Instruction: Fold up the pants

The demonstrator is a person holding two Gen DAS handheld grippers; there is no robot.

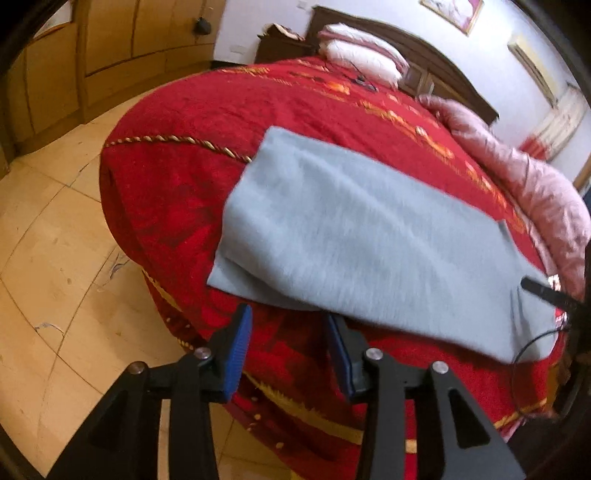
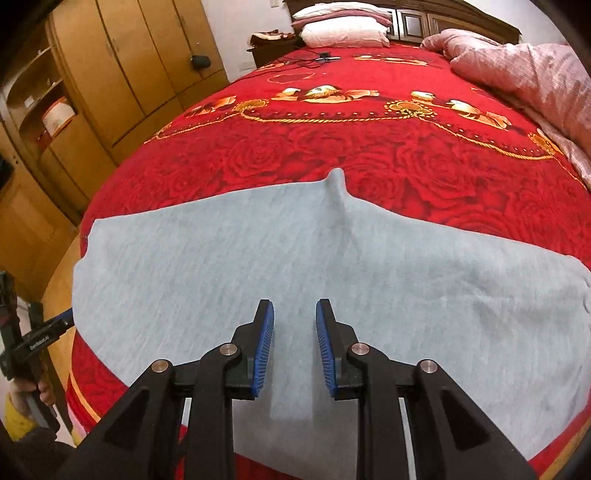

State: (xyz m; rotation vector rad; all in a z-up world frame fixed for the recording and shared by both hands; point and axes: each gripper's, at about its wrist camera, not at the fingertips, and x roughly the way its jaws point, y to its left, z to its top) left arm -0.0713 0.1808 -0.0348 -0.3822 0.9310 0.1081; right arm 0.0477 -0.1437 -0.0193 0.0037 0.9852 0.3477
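Light grey pants (image 1: 354,236) lie folded lengthwise across the foot end of a bed with a red rose-patterned cover (image 1: 192,192). My left gripper (image 1: 288,325) is open just below the pants' near edge at the bed's corner, nothing between its blue pads. In the right wrist view the pants (image 2: 295,273) spread wide, with a raised pointed wrinkle (image 2: 338,184) at the far edge. My right gripper (image 2: 294,314) hovers open over the near middle of the cloth. The left gripper (image 2: 48,334) shows at the left edge, held by a hand.
White pillows (image 2: 343,27) and a pink quilt (image 2: 528,70) lie at the head and right side of the bed. A wooden wardrobe (image 2: 122,74) stands to the left. Tiled floor (image 1: 55,258) lies beside the bed. A black cable (image 1: 532,347) hangs near the right gripper.
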